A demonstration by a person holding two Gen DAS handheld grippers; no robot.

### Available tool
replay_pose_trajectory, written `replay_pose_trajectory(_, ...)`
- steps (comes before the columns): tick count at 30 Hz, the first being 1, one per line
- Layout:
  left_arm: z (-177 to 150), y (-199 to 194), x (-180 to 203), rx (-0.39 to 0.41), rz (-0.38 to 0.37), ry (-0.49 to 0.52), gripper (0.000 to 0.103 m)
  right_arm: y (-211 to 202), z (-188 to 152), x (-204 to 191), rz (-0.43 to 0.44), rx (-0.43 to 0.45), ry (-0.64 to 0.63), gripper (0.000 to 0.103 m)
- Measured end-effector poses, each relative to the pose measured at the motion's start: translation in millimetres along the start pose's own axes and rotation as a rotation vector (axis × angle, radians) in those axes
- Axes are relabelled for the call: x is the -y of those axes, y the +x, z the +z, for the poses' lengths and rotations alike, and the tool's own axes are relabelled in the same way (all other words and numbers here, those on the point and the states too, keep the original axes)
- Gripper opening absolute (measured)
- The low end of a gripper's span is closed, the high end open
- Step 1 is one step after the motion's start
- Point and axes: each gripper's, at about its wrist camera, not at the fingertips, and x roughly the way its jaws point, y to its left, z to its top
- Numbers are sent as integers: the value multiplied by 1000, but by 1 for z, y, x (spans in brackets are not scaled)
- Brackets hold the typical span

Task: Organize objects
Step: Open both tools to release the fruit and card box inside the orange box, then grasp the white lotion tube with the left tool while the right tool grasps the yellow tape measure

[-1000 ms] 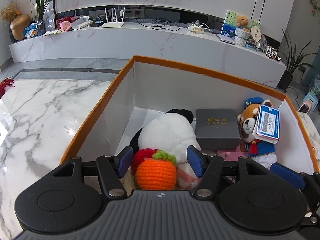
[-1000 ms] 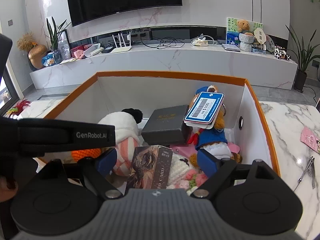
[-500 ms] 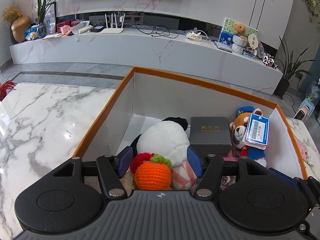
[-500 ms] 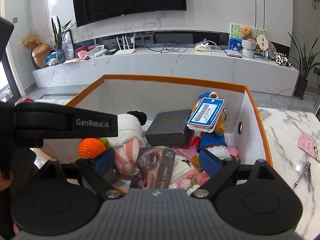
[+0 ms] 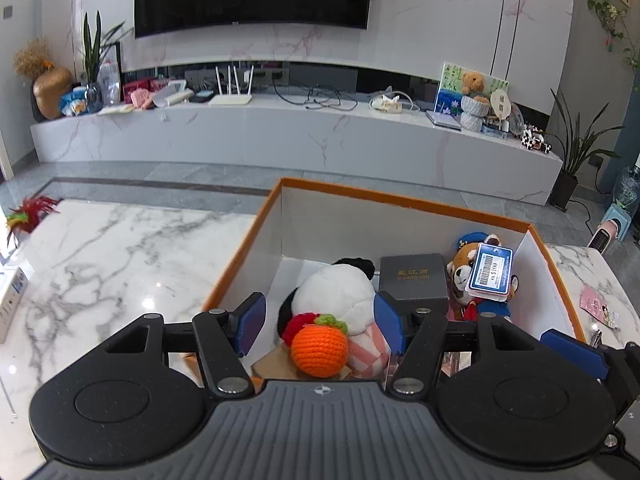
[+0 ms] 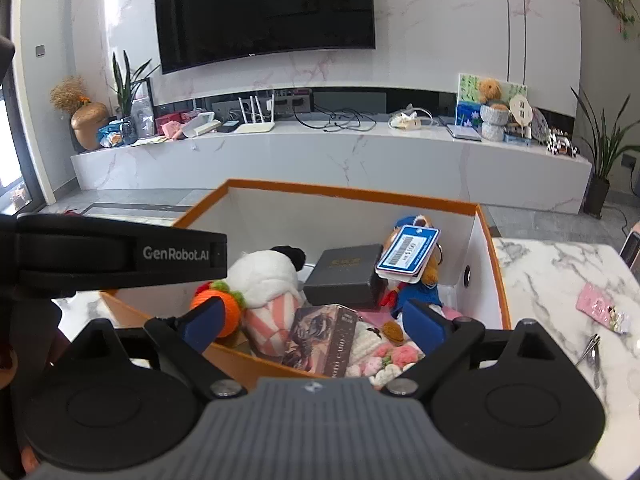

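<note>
An orange-rimmed white box (image 5: 400, 199) on the marble table holds a panda plush (image 5: 334, 294), a crocheted orange (image 5: 319, 351), a dark grey case (image 5: 413, 282), a red panda plush (image 5: 464, 276) with a blue barcode tag (image 5: 491, 272), and a card box (image 6: 322, 340). My left gripper (image 5: 319, 324) is open and empty above the box's near side, over the orange. My right gripper (image 6: 316, 320) is open and empty above the near rim (image 6: 256, 368), over the card box. The box also shows in the right wrist view (image 6: 352, 194).
A pink packet (image 6: 602, 306) and metal clippers (image 6: 590, 350) lie on the marble table (image 5: 104, 256) right of the box. A white packet (image 5: 10, 304) sits at the table's far left. A long TV console (image 5: 280, 136) with clutter stands across the floor.
Both grippers have risen and pulled back from the box, so it looks smaller and lower. Both stay open and empty. The objects in the box have not moved.
</note>
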Motion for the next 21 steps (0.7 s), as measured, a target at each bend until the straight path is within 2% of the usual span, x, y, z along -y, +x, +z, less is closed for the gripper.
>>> replay_pose_trajectory(5, -11, -27, -10, 66, 28, 11, 70, -22, -2, -3, -9, 22, -34, 96)
replay_pose_trajectory(11, -39, -55, -29, 72, 48, 35, 73, -50, -14, 12, -60, 16, -57, 97)
replay_pose_trajectory(15, -72, -51, -27, 39, 55, 114, 76, -59, -27, 28, -70, -12, -43, 97)
replay_pose_trajectory(17, -90, -40, -23, -12, 27, 146, 76, -61, -33, 33, -61, -32, -36, 97)
replay_pose_trajectory(21, -117, -15, -14, -131, -39, 141, 76, -61, -44, 38, -13, -75, 5, 97)
